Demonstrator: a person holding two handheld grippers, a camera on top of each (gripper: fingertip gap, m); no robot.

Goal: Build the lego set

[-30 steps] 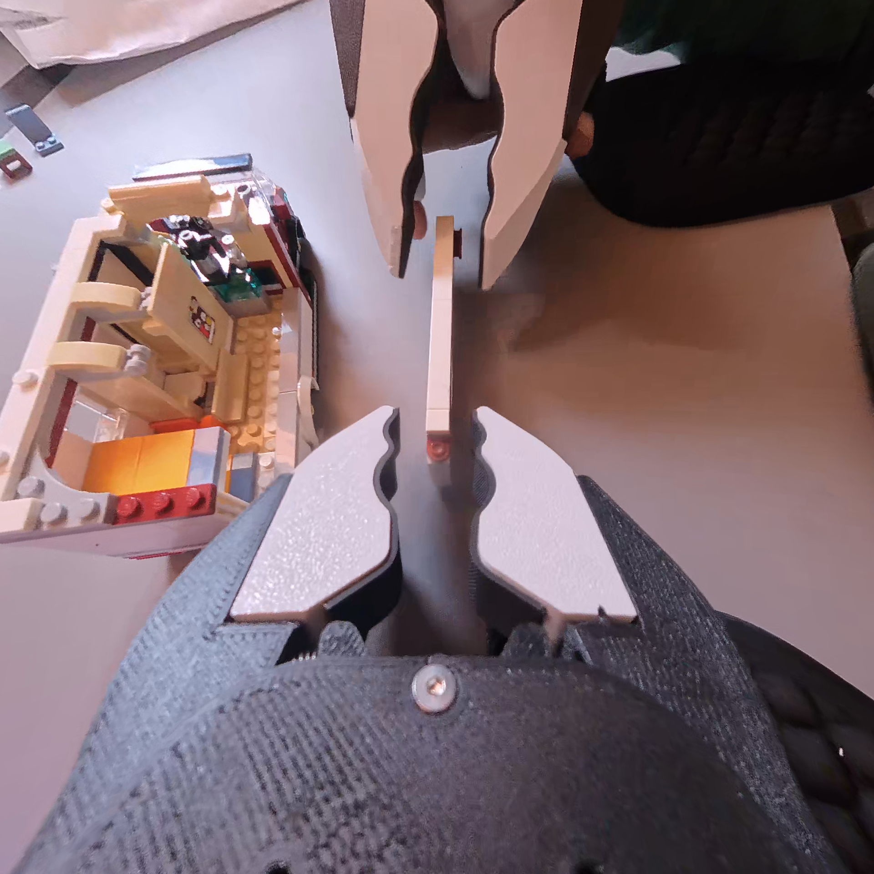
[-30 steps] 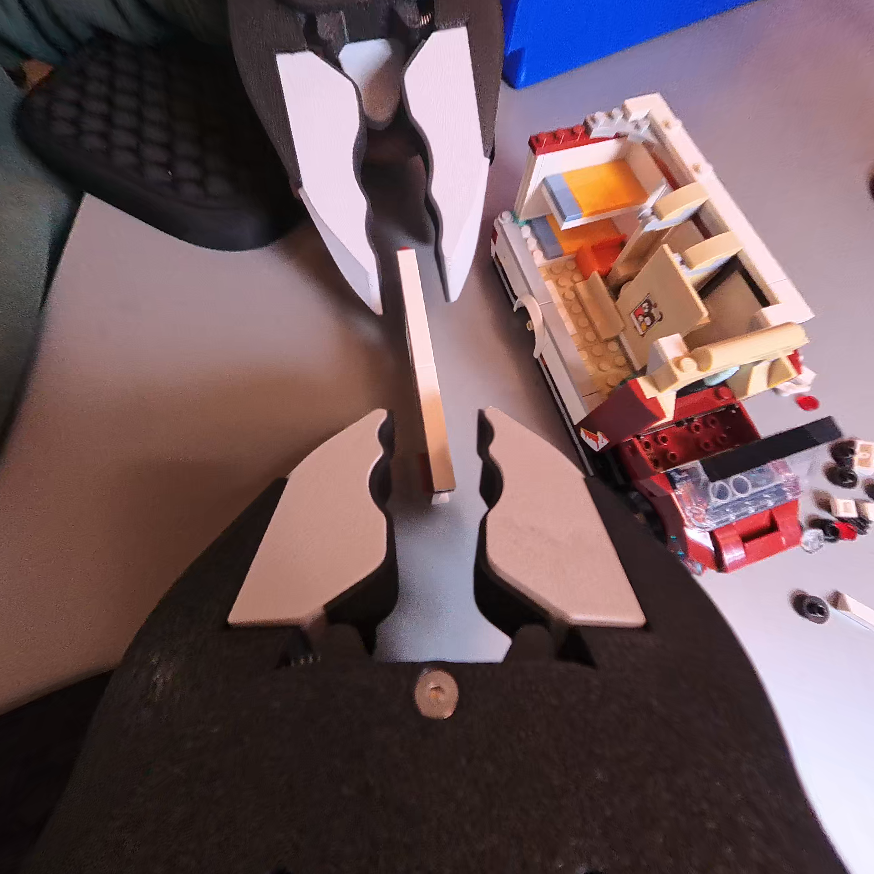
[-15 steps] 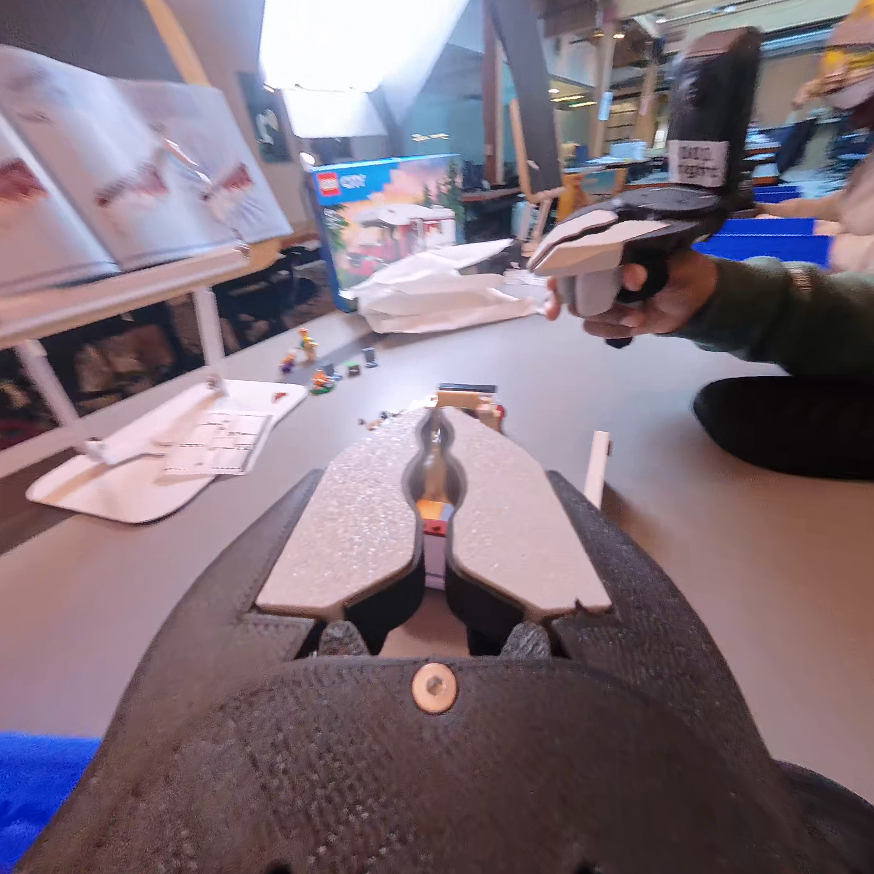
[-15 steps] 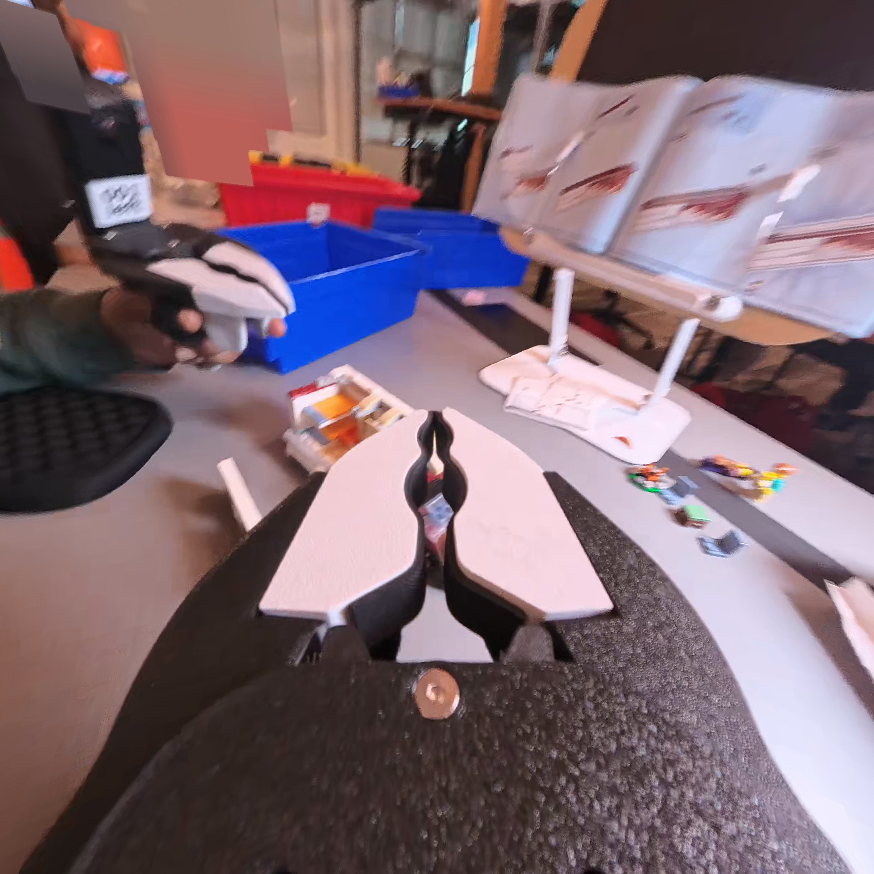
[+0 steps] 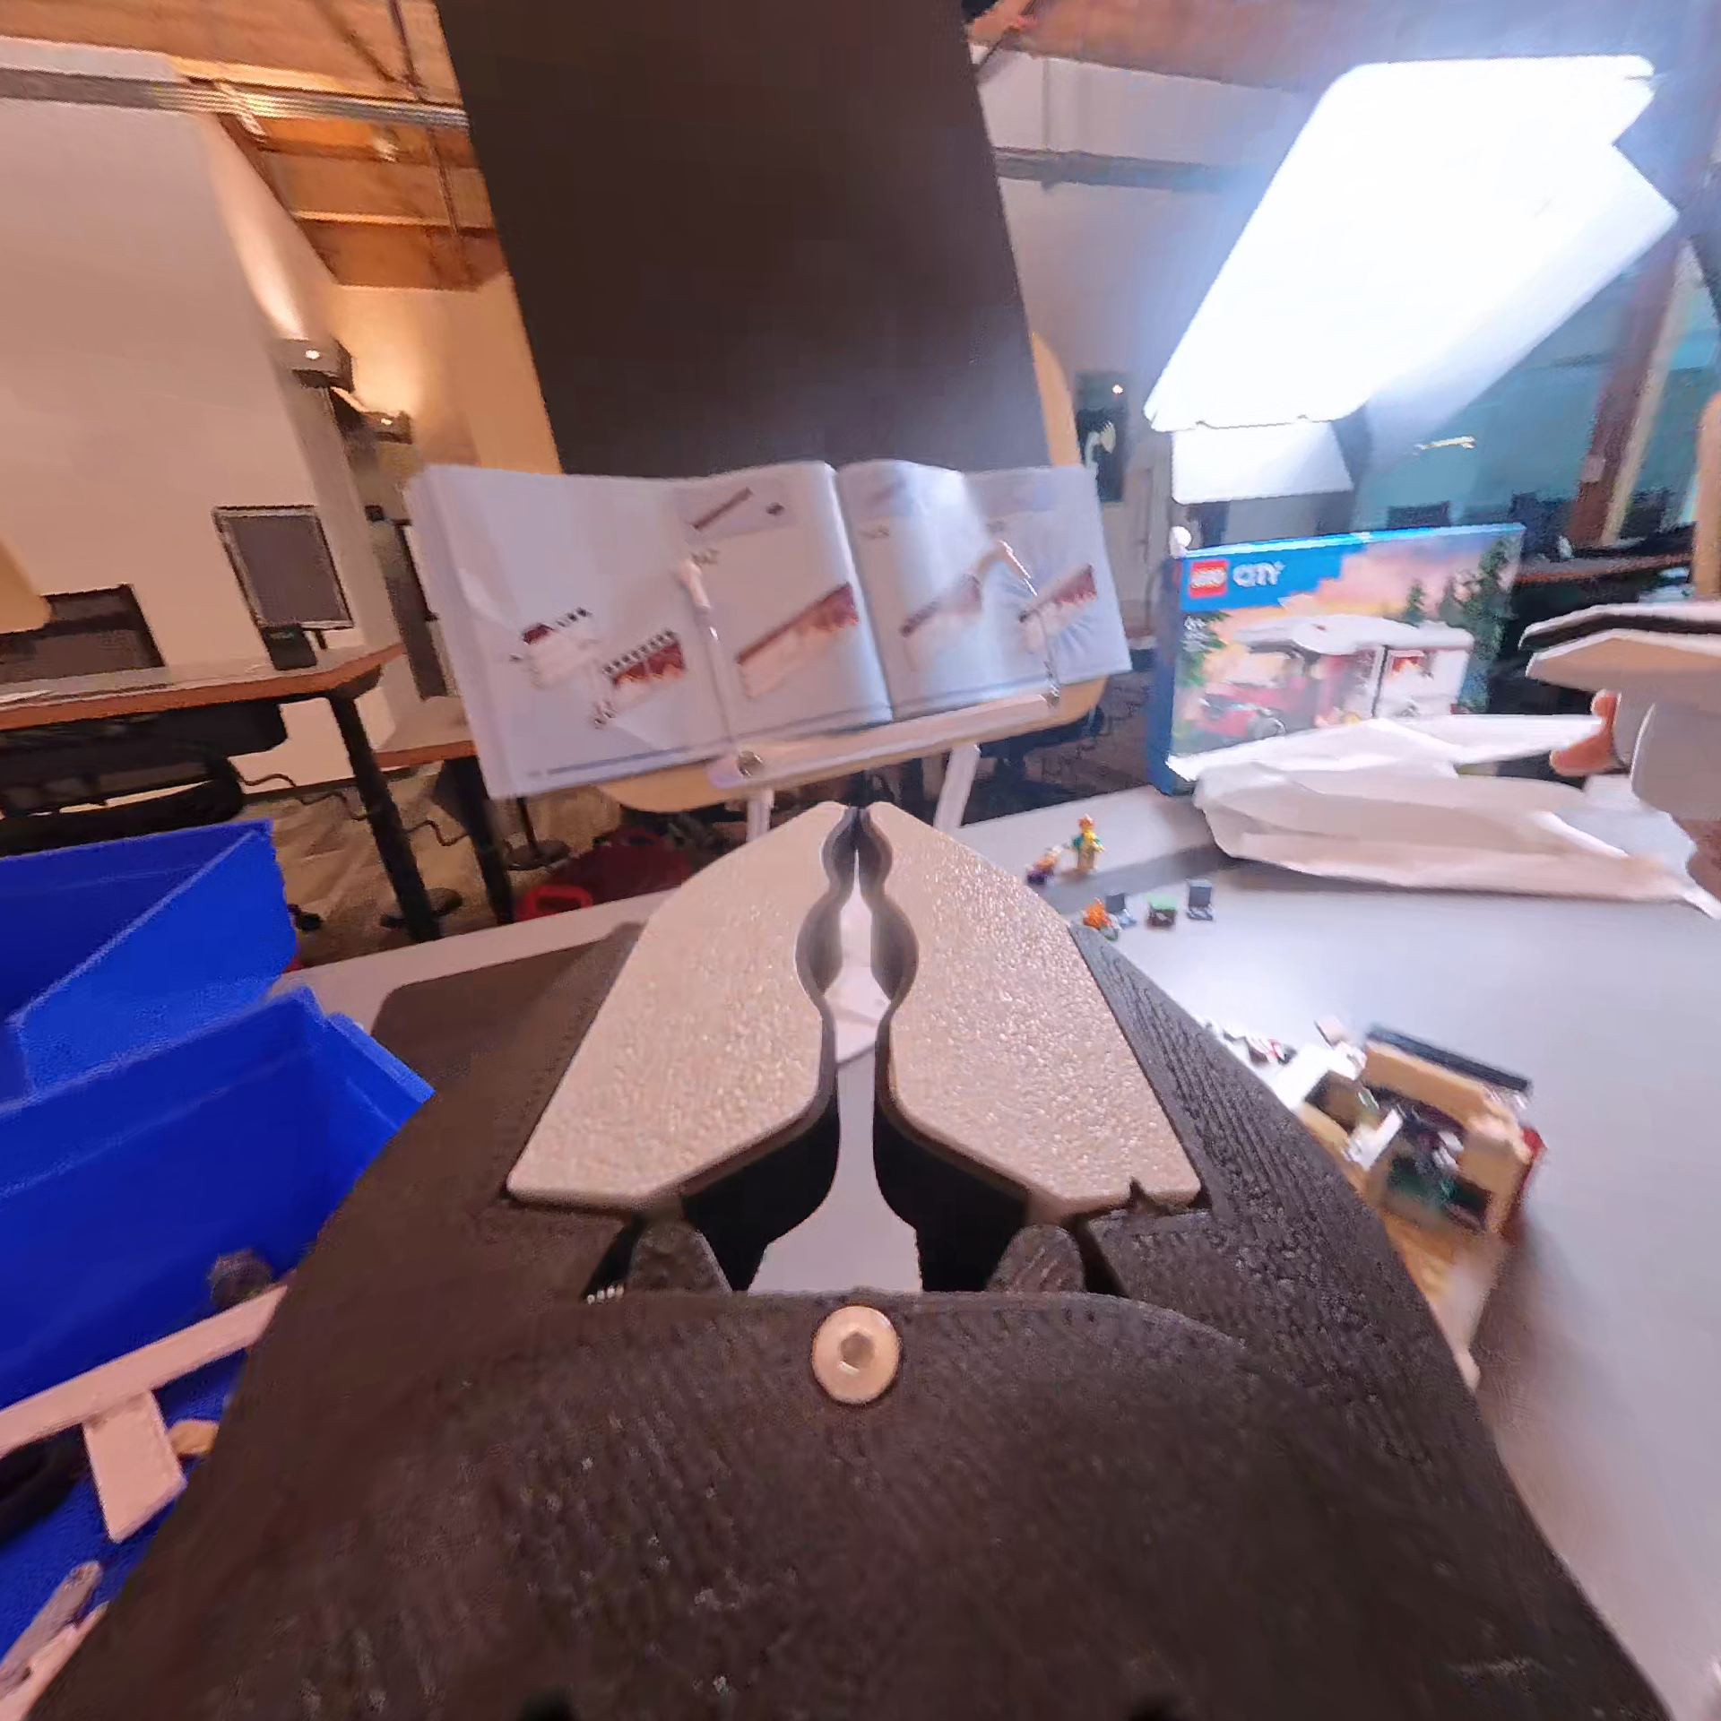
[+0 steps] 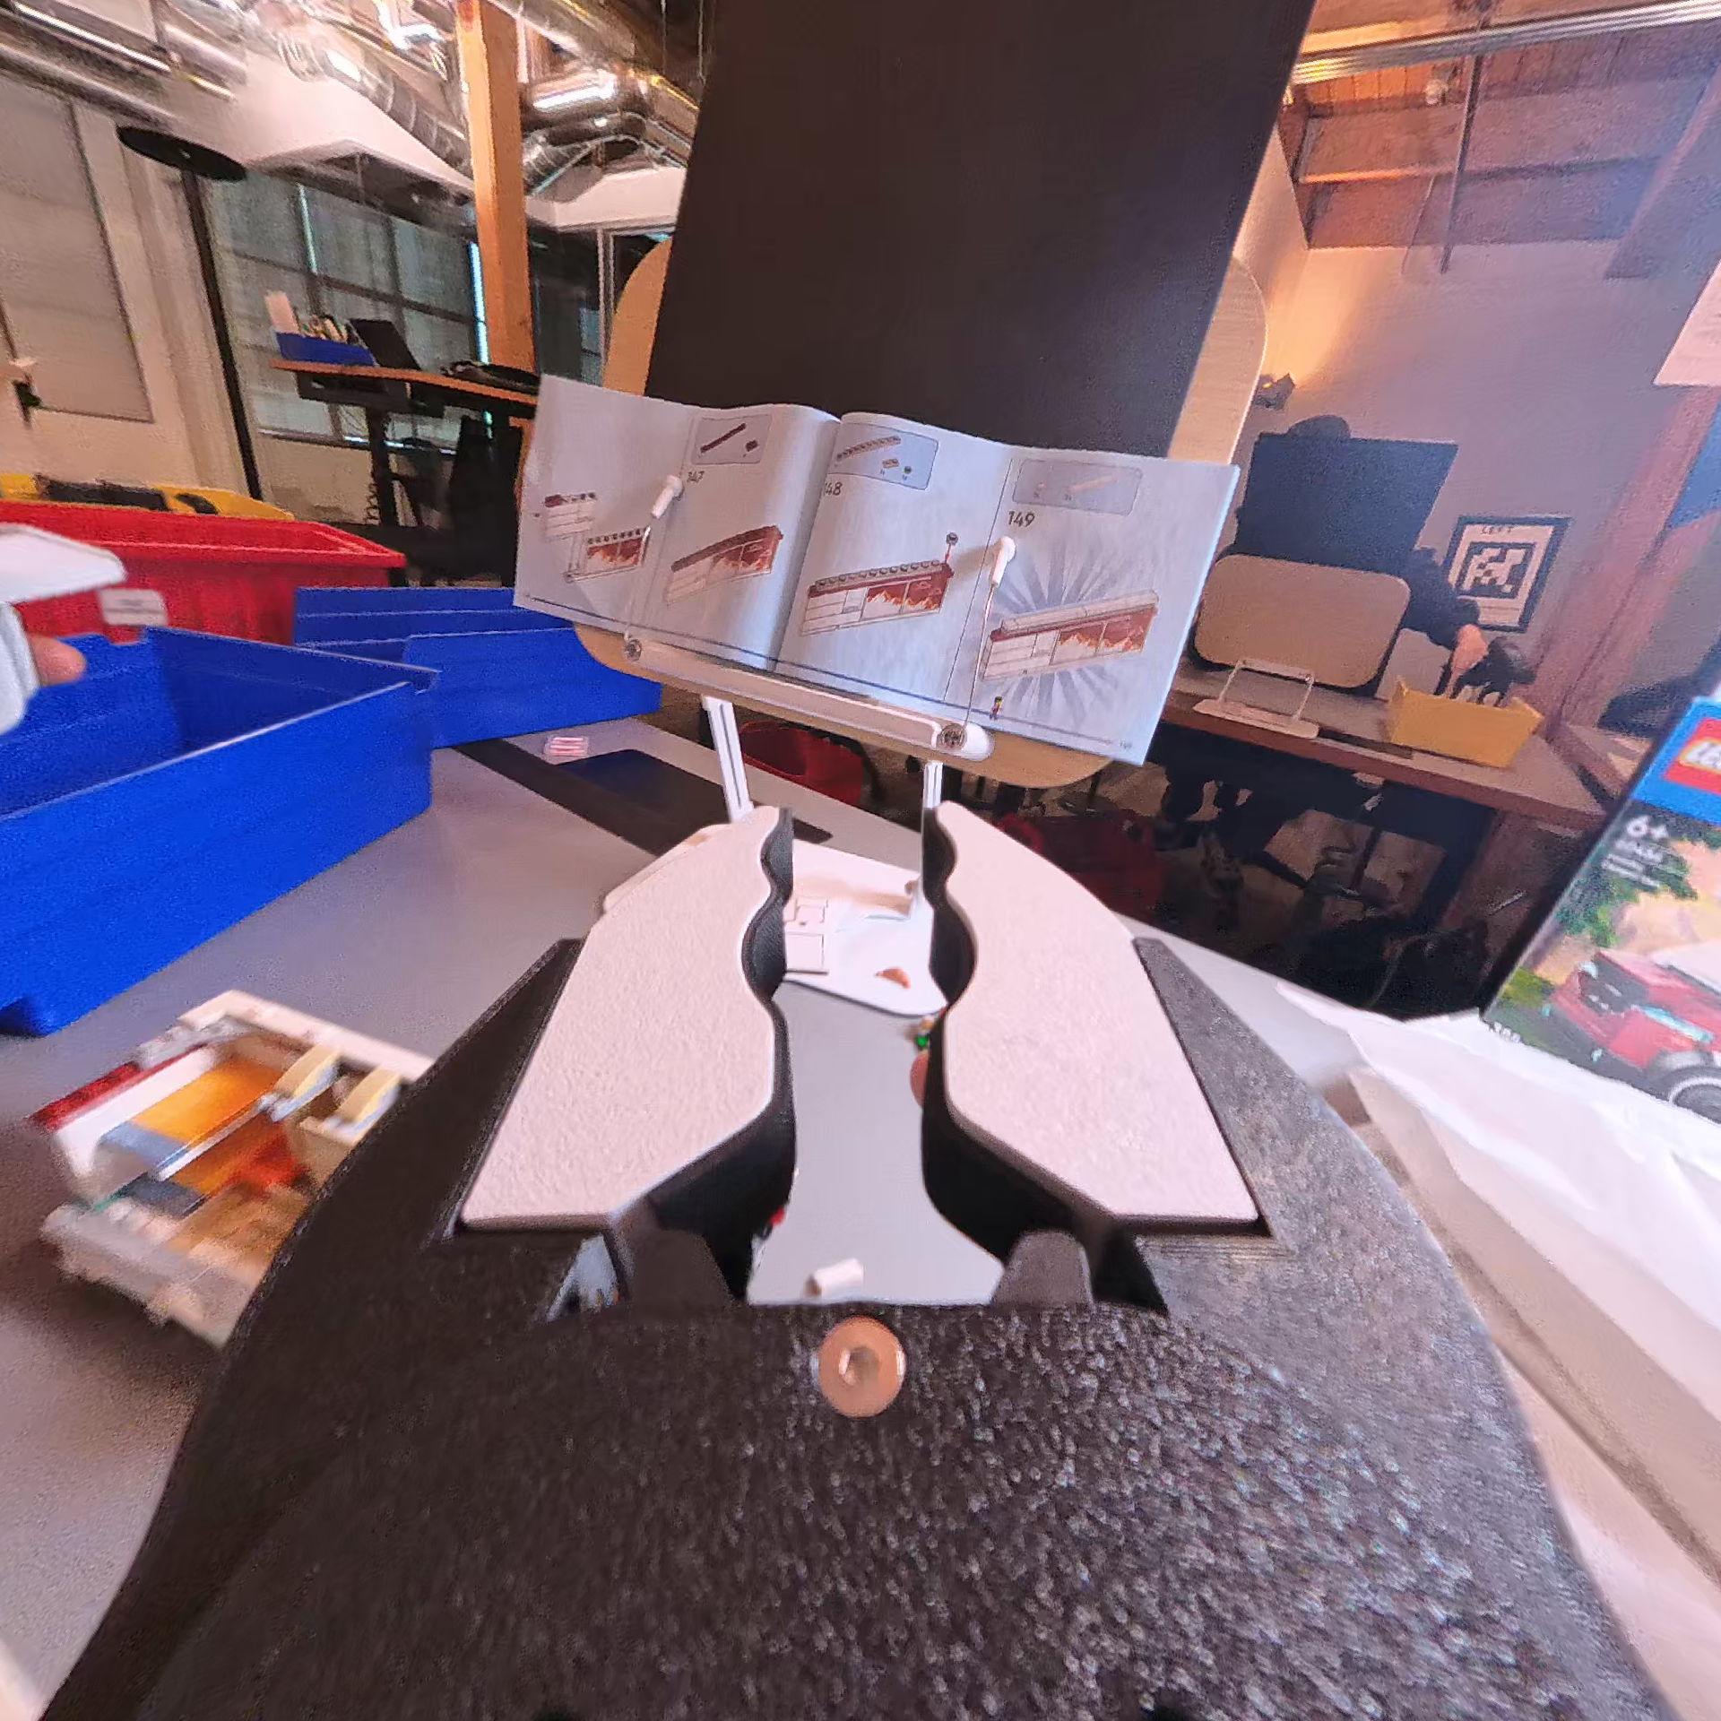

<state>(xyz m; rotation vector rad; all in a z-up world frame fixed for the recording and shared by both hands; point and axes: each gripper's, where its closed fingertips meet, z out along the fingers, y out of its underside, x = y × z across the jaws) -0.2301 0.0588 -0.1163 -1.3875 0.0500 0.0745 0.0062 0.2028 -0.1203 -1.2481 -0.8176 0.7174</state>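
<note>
Facing the open instruction booklet [image 5: 764, 615] on its white stand [image 6: 792, 694], both grippers sit raised above the grey table [image 5: 1397, 968]. Left gripper [image 5: 855, 818]: fingertips meet at the front, nothing between them, only the stand's base seen through the wavy slot behind. Right gripper [image 6: 857, 819]: fingers parted to a moderate gap, nothing gripped; the stand's white base [image 6: 838, 922] and bare table show through the gap.

Relative to the booklet:
- Partly built brick camper [image 6: 205, 1145], roof off, lies on the table in front and to the left in the right wrist view; blurred [image 5: 1416, 1145] to the lower right in the left wrist view.
- Blue bins [image 6: 186, 773] to the left.
- Printed set box [image 5: 1332, 643] to the right, white paper bags [image 5: 1397, 819] in front of it.
- Loose small pieces and 1 minifigure [image 5: 1085, 843] below right.
</note>
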